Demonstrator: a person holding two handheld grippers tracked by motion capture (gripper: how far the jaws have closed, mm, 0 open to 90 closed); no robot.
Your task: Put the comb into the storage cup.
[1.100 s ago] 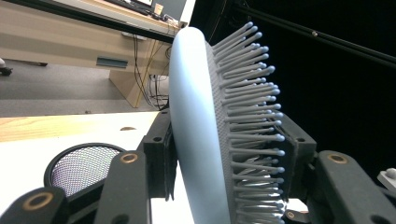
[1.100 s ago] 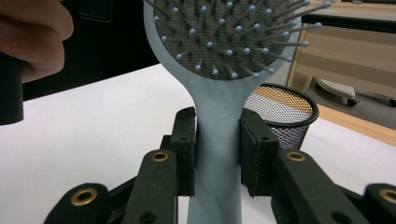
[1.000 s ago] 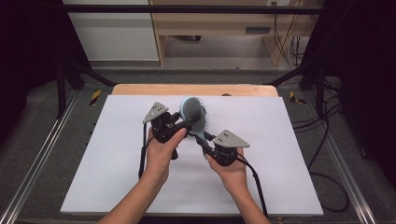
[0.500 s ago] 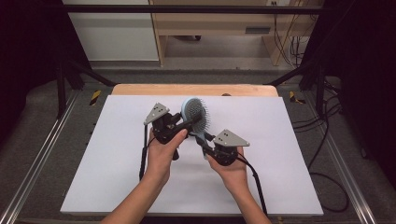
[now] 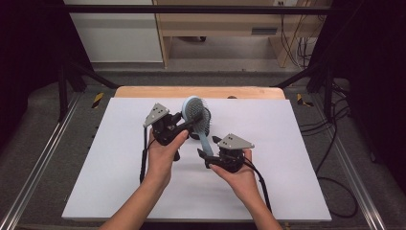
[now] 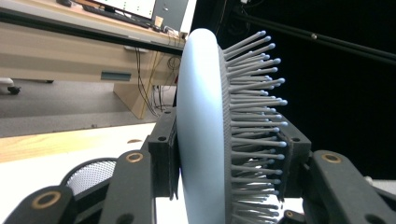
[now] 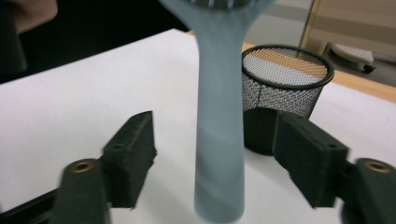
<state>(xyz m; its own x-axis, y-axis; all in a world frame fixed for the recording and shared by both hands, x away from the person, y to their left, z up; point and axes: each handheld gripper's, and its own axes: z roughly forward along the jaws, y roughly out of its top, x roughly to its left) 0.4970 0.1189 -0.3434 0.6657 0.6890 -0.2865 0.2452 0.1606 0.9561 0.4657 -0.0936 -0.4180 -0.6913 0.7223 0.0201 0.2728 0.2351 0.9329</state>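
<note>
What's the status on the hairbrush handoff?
Left gripper clamped on hairbrush head. Right gripper jaws just opened, clear of the handle between them. Mesh cup behind; nothing in the way.

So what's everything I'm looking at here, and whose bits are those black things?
Hairbrush: one, pale blue with grey bristles, held above the table, head clamped by the left gripper, handle between the right gripper's jaws.
Mesh cup: one, black wire, standing on the table behind the brush.
Table: one, white top with a wooden far edge.
Left gripper: one, black, shut on the brush head.
Right gripper: one, black, jaws just opened, pads clear of the handle.
Hands: two, one holding each gripper.
</note>
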